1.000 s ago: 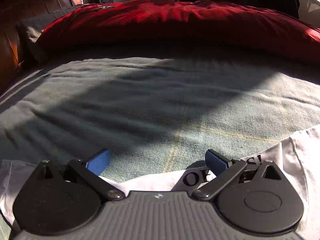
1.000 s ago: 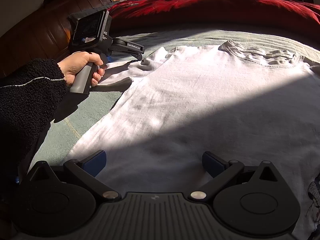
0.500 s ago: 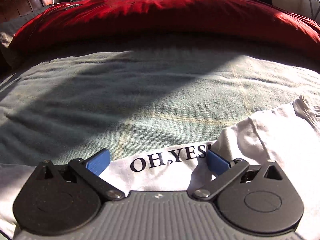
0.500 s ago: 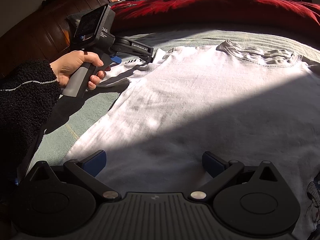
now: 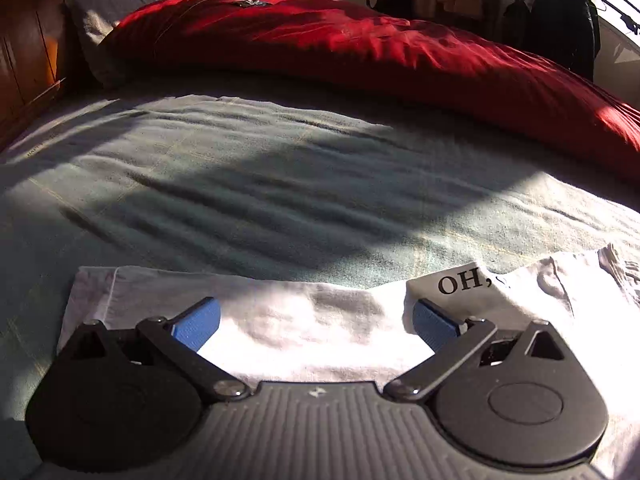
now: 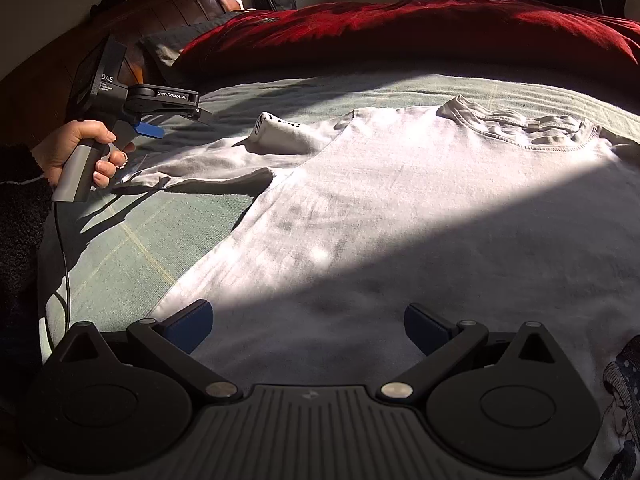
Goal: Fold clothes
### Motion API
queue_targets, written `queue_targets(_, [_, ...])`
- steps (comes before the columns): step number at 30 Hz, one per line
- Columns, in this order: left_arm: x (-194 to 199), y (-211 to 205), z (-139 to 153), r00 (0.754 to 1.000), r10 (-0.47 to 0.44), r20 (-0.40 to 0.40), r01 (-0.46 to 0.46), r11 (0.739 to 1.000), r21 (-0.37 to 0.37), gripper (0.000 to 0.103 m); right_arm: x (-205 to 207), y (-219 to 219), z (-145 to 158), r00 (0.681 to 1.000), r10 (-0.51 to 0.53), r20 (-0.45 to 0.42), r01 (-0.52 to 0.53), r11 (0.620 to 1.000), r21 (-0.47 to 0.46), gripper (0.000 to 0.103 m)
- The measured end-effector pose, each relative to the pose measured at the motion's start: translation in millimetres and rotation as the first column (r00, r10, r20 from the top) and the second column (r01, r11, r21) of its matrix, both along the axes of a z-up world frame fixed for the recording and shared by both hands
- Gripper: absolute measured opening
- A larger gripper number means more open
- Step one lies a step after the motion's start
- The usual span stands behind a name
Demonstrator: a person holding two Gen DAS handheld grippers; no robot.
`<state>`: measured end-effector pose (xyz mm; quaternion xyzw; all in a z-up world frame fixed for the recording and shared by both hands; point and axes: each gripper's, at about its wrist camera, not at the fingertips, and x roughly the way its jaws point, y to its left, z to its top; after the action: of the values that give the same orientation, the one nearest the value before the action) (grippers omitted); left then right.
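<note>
A white cotton T-shirt (image 6: 400, 216) lies spread flat on the bed's grey-green woven blanket (image 5: 256, 184), its ribbed collar (image 6: 520, 128) toward the far side and half its body in hard sunlight, half in shadow. Its left sleeve (image 6: 208, 164) stretches out sideways, and near the shoulder a flap is turned over, showing black printed lettering (image 5: 460, 284) that begins "OH,".

The left gripper (image 5: 316, 324) hovers over that sleeve with its blue-padded fingers (image 5: 198, 324) spread wide apart, holding nothing. In the right wrist view a hand (image 6: 86, 152) in a dark fleece sleeve grips its grey handle.

The right gripper (image 6: 308, 326) sits low over the shirt's near hem area, its fingers (image 6: 188, 326) likewise wide apart and empty.

Beyond the blanket lies a rumpled red duvet (image 5: 360, 48), with a dark wooden headboard (image 5: 24, 40) at left.
</note>
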<state>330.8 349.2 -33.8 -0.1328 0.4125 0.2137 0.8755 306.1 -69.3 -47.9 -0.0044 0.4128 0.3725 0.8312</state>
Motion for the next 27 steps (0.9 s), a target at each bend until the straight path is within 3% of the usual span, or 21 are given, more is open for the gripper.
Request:
queue_targets(2, [-6.6,18.6,-15.3,0.999,0.041,-0.017,-0.042,0.994,-0.096,0.102,-1.9,1.7,1.4,1.000,0.008,0.008,-0.008,1.000,-0.002,0.103])
queue_targets(4, [-4.6,29.2,-32.6,0.996,0.077,-0.049,-0.082,0.989,-0.124,0.102,-3.0,3.2,2.0,1.000,0.015,0.014,-0.015,1.000,-0.005,0.103])
queue_targets(6, [3.1,34.0,-45.6,0.993,0.094,-0.071,-0.099,0.993,-0.069,0.102,-1.6,3.6,0.4,1.000,0.012,0.009,-0.012,1.000,-0.004,0.103])
queue_targets(10, [18.2,39.7,-55.9,0.985,0.155,-0.073,-0.145,0.981,0.130,0.103,4.8,1.9,-6.1,1.000,-0.005,-0.012,0.005,1.000,-0.012,0.103])
queue_targets(13, [20.3,48.3,-48.4,0.972,0.227,-0.058,-0.217,0.965,0.149,0.103,8.6,0.3,-10.0,1.000,-0.019,-0.023,0.018,1.000,-0.019,0.103])
queue_targets(16, [10.7,43.9,-33.5,0.977,0.210,-0.041,-0.197,0.957,0.211,0.102,9.0,-1.5,-9.7,0.999,-0.022,-0.023,0.022,1.000,-0.014,0.103])
queue_targets(19, [-6.7,43.7,-24.4,0.992,0.125,-0.026,-0.123,0.990,0.062,0.102,6.9,-0.7,-7.5,1.000,-0.014,-0.019,0.013,1.000,-0.006,0.103])
queue_targets(21, [-16.3,41.1,-24.0,0.996,0.087,-0.036,-0.088,0.996,-0.005,0.102,5.1,1.2,-6.2,1.000,-0.005,-0.015,0.005,1.000,-0.006,0.103])
queue_targets(27, [-48.8,30.2,-21.3,0.995,0.100,0.027,-0.100,0.995,0.001,0.102,3.5,4.4,-6.0,1.000,0.006,-0.013,-0.006,1.000,-0.010,0.103])
